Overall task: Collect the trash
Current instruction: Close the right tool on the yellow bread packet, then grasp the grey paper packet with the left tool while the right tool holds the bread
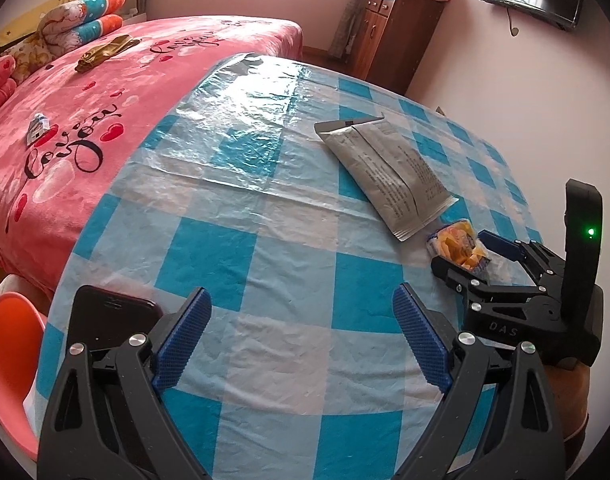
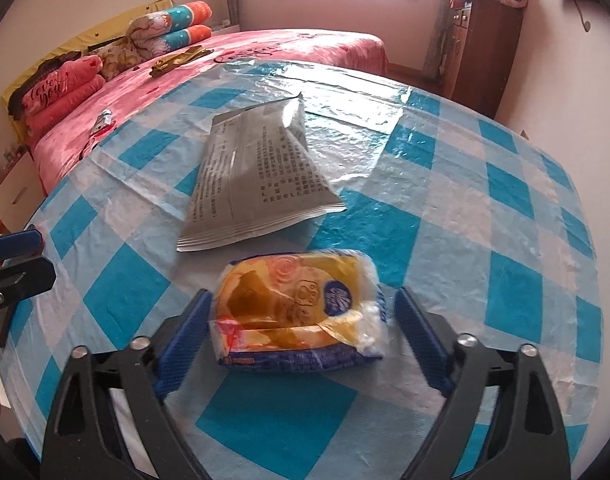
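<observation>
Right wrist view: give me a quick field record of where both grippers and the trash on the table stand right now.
right gripper: open, fingers either side of the tissue pack, not yet closed on it
tissue pack: yellow-orange, crumpled, lying on the checked tablecloth
silver pouch: flat on the cloth just beyond the tissue pack, untouched
left gripper: open, empty, over bare cloth
phone: dark, at the table's near left edge
bed: pink, behind the table; a small wrapper lies on it

Silver pouch on checked tablecloth (lying flat) — unheld.
</observation>
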`<state>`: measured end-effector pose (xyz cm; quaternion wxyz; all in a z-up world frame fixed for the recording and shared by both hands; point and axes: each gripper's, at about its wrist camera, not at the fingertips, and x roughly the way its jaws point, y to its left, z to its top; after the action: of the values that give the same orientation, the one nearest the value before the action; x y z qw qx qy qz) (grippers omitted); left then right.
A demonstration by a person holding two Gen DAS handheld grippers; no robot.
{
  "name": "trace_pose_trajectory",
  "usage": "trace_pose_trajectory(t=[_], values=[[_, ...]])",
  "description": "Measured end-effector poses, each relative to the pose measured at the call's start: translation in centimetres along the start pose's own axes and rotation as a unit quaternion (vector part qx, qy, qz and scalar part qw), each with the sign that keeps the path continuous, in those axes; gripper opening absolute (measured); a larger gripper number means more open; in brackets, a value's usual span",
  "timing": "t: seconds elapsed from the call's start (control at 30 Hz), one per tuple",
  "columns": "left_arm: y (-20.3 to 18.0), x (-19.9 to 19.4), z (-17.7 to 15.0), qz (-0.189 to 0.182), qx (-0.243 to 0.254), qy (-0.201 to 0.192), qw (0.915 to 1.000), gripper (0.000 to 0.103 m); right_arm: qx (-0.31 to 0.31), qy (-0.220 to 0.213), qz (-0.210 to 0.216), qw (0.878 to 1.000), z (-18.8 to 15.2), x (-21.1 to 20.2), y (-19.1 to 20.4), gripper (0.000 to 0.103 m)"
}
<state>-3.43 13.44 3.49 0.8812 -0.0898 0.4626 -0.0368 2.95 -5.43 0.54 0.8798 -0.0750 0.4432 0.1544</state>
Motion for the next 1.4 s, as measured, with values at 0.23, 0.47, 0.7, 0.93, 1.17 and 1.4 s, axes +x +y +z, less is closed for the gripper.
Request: trace_pose_trajectory(t=[0.23, 0.47, 0.7, 0.93, 1.17, 1.4], values=[[-0.9, 0.3, 0.7, -0.003, 0.002, -0.001, 1.0000, 0.092, 0.001, -0.009, 0.005, 1.000, -0.2, -0.4, -0.4, 0.074], [-2.4, 1.2, 2.7, -0.041, -0.019, 0.007, 0.9989, 0.092, 0.057, -0.025, 0.048, 0.997, -0.5, -1.1, -2.9, 0.071], [-4.4, 3.3, 5.9, -0.063, -0.068, 0.001, 0.9957, 0.092, 0.138, -0.049, 0.102, 0.984, -1.2, -1.8, -6.6, 0.069], [-7.5, 6.6, 8.9, -0.048, -0.066, 0.011, 0.9966, 0.092, 0.170, -0.064, 0.132, 0.975, -1.5, -2.2, -8.4, 0.068], [-8.8, 9.4, 11.1, -0.001, -0.062, 0.018, 0.9979, 0.092, 0.170, -0.071, 0.144, 0.972, -1.6, -2.5, -8.3, 0.069], [-8.6, 11.7, 11.5, 0.042, -0.069, 0.033, 0.9962, 0.092, 0.168, -0.073, 0.151, 0.971, -1.8, -2.6, -8.4, 0.069]])
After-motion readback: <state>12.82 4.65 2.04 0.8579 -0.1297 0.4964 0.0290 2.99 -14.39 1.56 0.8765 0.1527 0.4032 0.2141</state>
